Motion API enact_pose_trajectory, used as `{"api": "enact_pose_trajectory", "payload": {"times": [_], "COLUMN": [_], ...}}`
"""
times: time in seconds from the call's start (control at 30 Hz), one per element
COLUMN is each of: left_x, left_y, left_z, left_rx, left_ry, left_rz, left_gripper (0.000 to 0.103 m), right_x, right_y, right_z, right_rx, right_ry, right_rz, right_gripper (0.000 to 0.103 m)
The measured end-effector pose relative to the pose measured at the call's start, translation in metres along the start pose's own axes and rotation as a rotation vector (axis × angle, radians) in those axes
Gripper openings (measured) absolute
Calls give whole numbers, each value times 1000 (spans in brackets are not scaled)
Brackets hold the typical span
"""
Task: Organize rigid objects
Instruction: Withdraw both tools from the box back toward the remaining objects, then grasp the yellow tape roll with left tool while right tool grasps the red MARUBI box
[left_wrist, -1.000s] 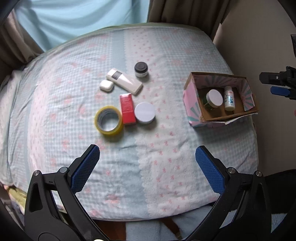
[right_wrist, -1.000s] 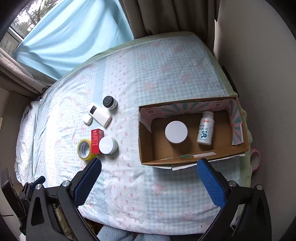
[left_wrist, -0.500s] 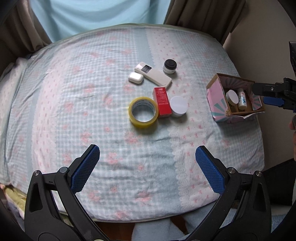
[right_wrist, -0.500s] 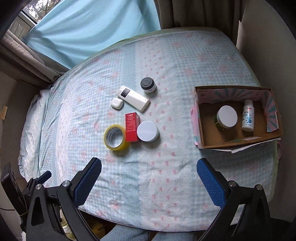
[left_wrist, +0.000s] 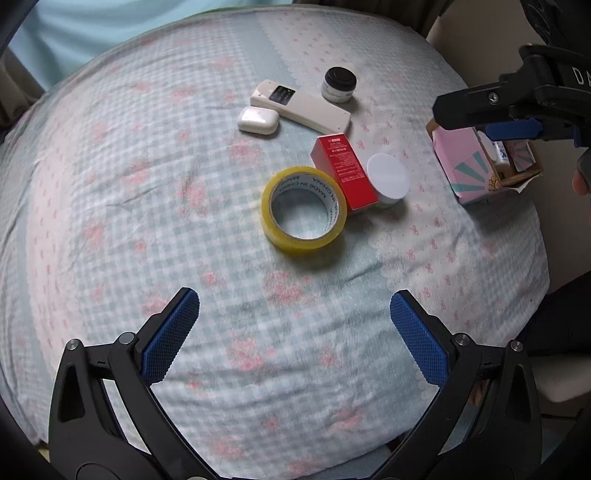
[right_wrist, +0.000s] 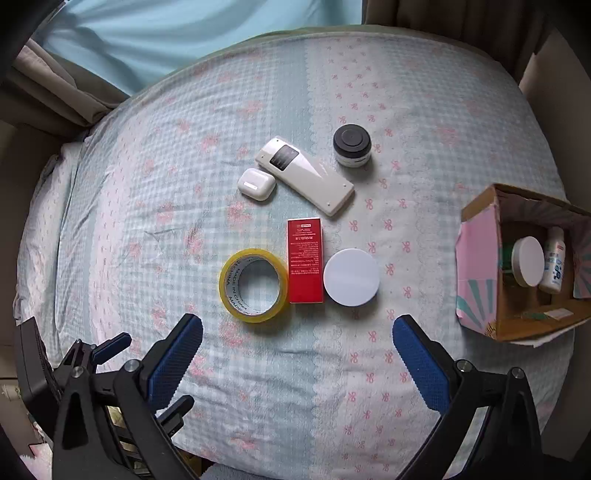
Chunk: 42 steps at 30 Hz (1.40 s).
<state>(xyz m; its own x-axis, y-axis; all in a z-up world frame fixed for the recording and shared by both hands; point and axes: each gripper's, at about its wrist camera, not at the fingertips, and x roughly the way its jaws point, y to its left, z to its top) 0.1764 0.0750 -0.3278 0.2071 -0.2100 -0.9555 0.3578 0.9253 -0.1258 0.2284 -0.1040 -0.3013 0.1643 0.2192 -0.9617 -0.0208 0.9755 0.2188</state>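
Observation:
A yellow tape roll (left_wrist: 303, 210) (right_wrist: 253, 285), a red box (left_wrist: 344, 172) (right_wrist: 305, 260), a white round jar (left_wrist: 388, 178) (right_wrist: 351, 277), a white remote (left_wrist: 300, 107) (right_wrist: 305, 179), a white earbud case (left_wrist: 258, 120) (right_wrist: 256, 183) and a black-lidded jar (left_wrist: 339, 84) (right_wrist: 351, 145) lie on the bed. A pink cardboard box (left_wrist: 466, 162) (right_wrist: 480, 266) at the right holds a white-lidded jar (right_wrist: 528, 266) and a small bottle (right_wrist: 554, 264). My left gripper (left_wrist: 294, 336) is open and empty, near the tape. My right gripper (right_wrist: 297, 358) is open and empty.
The checked bedsheet (right_wrist: 147, 206) covers the whole surface. A blue curtain (right_wrist: 177, 37) hangs behind. A wall (left_wrist: 480, 48) runs along the right. The right gripper shows in the left wrist view (left_wrist: 509, 110), over the pink box.
Both grippers have moved left and closer to the loose objects. The tape, red box and jar now look larger and more central. The cardboard box has slid toward the right edge.

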Motion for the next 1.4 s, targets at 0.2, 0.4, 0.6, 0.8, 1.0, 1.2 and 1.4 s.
{"api": "enact_pose_trajectory", "payload": {"times": [0.2,0.4,0.6,0.8,1.0,1.2,1.4], "left_x": [54,100,138,166,178,184,179], "left_y": [-3,-7,-13,-28,-34,-41,-41], "left_z": [21,34,45,54,58,61,57], "left_rx": [118,165,219,286,308,325,339], "left_ry": [20,17,13,13,9,-2,-16], "left_rz": [5,1,-4,29,44,57,64], "left_gripper": [103,103,103,103,103,102,96], "right_x": [62,121,160,189,197,205,208], "right_y": [6,-7,-11,-10,-10,-7,-13], "right_z": [34,64,81,84,80,72,71], "right_rx": [-42,14,21,41,64,38,40], "right_ry": [102,200,265,324,340,348,346], "right_rz": [1,24,25,25,-7,-53,-73], "right_gripper": [98,86,76,63,58,47,40]}}
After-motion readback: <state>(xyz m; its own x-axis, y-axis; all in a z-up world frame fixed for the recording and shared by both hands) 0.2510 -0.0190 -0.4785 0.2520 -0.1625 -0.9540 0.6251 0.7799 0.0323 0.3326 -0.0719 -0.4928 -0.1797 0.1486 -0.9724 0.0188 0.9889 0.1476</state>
